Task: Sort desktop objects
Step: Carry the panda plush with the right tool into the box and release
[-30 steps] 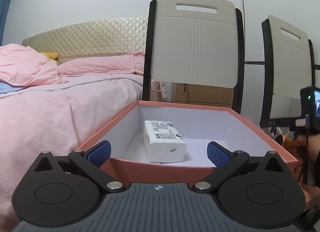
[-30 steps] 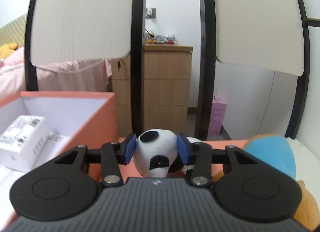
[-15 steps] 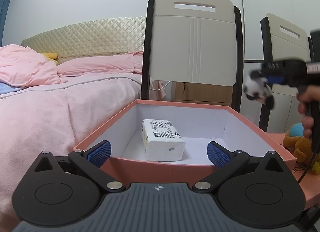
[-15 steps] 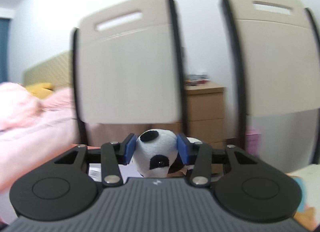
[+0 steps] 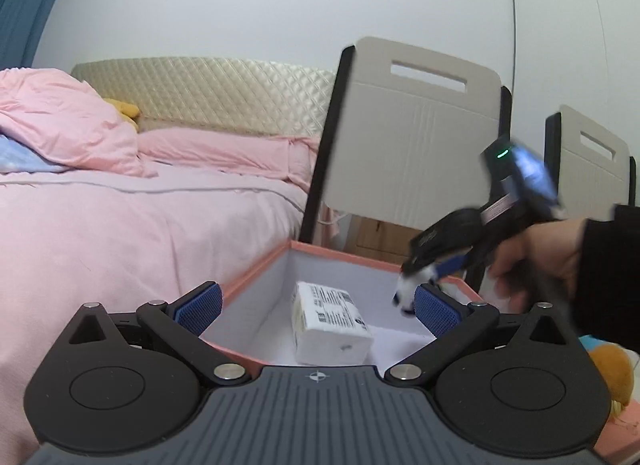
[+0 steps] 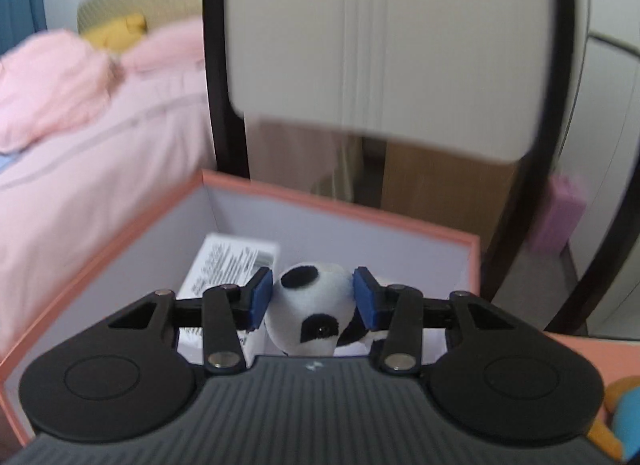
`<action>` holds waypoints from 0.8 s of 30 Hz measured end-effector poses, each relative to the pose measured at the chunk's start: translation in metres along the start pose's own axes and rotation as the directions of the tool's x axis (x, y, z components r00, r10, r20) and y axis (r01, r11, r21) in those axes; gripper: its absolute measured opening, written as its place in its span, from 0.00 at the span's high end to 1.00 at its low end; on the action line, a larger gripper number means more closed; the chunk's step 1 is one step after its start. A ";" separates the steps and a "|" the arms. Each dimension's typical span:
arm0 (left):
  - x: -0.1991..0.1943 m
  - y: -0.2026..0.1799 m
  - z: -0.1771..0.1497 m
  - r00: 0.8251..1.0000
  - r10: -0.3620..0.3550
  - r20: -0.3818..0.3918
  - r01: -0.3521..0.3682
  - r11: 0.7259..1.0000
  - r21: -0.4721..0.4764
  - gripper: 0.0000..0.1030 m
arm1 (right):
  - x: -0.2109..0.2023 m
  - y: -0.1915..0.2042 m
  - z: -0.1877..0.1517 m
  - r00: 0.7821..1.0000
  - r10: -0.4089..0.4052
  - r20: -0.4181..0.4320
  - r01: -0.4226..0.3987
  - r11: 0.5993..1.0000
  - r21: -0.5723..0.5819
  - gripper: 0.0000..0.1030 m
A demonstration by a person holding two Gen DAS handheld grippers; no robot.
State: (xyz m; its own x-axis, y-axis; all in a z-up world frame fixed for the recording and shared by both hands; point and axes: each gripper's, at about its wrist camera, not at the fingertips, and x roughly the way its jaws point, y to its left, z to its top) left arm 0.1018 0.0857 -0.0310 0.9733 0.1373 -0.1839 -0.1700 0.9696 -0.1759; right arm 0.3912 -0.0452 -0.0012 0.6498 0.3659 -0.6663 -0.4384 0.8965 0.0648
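- Since a second ago the right gripper (image 6: 313, 297) has carried the panda plush (image 6: 310, 305) from beside the pink box (image 6: 340, 209) to above its open top, and the left wrist view has tilted upward, with the box now lower in the frame
- A beige chair (image 5: 416, 137) stands just behind the box, a second chair (image 5: 592, 169) to its right, and a bed with pink bedding (image 5: 120, 217) lies to the left; a wooden dresser (image 6: 440, 189) shows behind the chair
- An orange and blue plush (image 6: 624, 417) lies on the pink surface right of the box, outside it
- Nothing stands between the panda plush and the box interior below it
- The right gripper pinches the panda plush between its blue pads (image 6: 260, 297), the head squeezed and the eye facing the camera
- In the left wrist view the panda plush (image 5: 408, 285) hangs over the right side of the box (image 5: 256, 277), blurred
- The left gripper (image 5: 316, 305) is spread wide with nothing between its pads, at the near rim of the box
- Inside the box a white tissue pack (image 5: 330, 323) lies on the white floor, left of the panda plush
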 end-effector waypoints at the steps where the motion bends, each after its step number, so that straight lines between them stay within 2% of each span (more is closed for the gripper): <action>1: 0.002 0.000 0.000 1.000 -0.004 -0.006 0.004 1.000 0.011 0.00 | 0.009 0.005 0.001 1.000 -0.013 -0.023 0.012 1.000 -0.012 0.56; 7: 0.009 -0.002 0.001 0.999 -0.025 -0.046 0.027 0.999 0.041 0.00 | 0.061 0.023 0.006 0.991 -0.109 -0.082 0.103 0.992 -0.077 0.56; 11: 0.009 0.001 0.001 0.998 -0.030 -0.058 0.032 0.999 0.031 0.00 | 0.083 0.012 -0.006 0.984 -0.110 -0.141 0.105 0.993 -0.045 0.56; 14: 0.010 0.000 0.001 0.997 -0.038 -0.067 0.040 0.999 0.030 0.00 | 0.088 0.003 -0.011 0.989 -0.074 -0.131 0.075 0.997 0.004 0.54; 17: 0.009 -0.001 0.000 0.996 -0.051 -0.068 0.053 0.998 0.040 0.00 | 0.083 -0.001 -0.011 0.992 -0.068 -0.109 0.073 0.997 0.038 0.48; 19: 0.009 -0.001 -0.001 0.996 -0.052 -0.068 0.055 0.998 0.043 0.00 | 0.078 0.000 -0.009 0.993 -0.064 -0.102 0.068 0.997 0.040 0.31; 21: 0.009 -0.001 -0.001 0.996 -0.054 -0.068 0.057 0.997 0.043 0.00 | 0.062 0.002 -0.004 0.997 -0.057 -0.051 0.059 0.997 0.045 0.19; 24: 0.009 0.000 -0.002 0.996 -0.050 -0.069 0.053 0.998 0.043 0.00 | 0.022 -0.001 -0.001 0.999 -0.030 0.043 0.027 0.998 0.062 0.09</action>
State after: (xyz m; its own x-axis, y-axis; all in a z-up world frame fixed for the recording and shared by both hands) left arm 0.1107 0.0863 -0.0346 0.9675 0.0746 -0.2414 -0.1118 0.9832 -0.1440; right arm 0.4055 -0.0377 -0.0164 0.6888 0.3492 -0.6353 -0.3808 0.9200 0.0928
